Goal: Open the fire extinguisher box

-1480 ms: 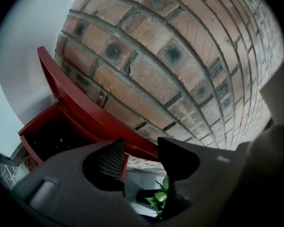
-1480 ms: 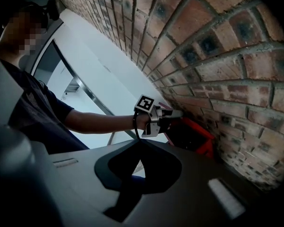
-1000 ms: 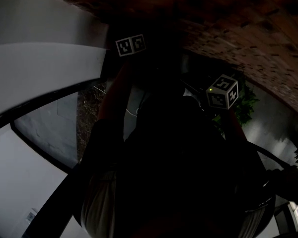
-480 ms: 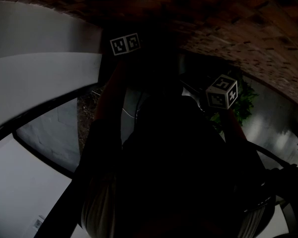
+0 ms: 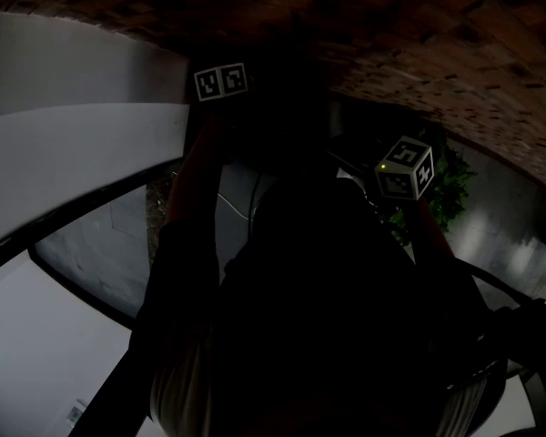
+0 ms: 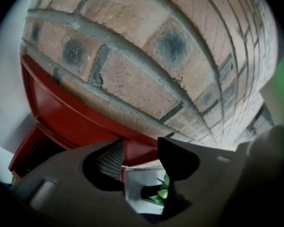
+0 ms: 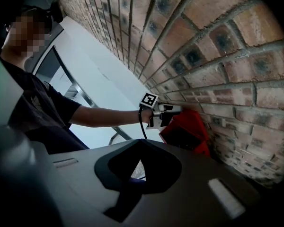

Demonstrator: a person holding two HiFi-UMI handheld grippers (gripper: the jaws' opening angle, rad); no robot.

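Observation:
The red fire extinguisher box (image 7: 187, 129) hangs on a brick wall, its inside showing dark. In the left gripper view its red metal (image 6: 61, 108) runs down to my left gripper (image 6: 139, 148), whose jaws stand a little apart with the box's red door edge filling the gap at their tips. The right gripper view shows that left gripper (image 7: 173, 110) at the box's upper left corner. My right gripper (image 7: 138, 145) is shut with nothing in it, held in the air away from the box. The head view is dark; only the left marker cube (image 5: 220, 82) and the right marker cube (image 5: 405, 168) show.
The brick wall (image 6: 146, 56) fills the space behind the box. A green plant (image 5: 450, 194) stands lower right, also visible between the left jaws. A pale wall and floor (image 5: 64, 153) lie to the left, and my own body blocks the middle of the head view.
My left gripper has shifted a little to the left along the wall. The right gripper has stayed where it was.

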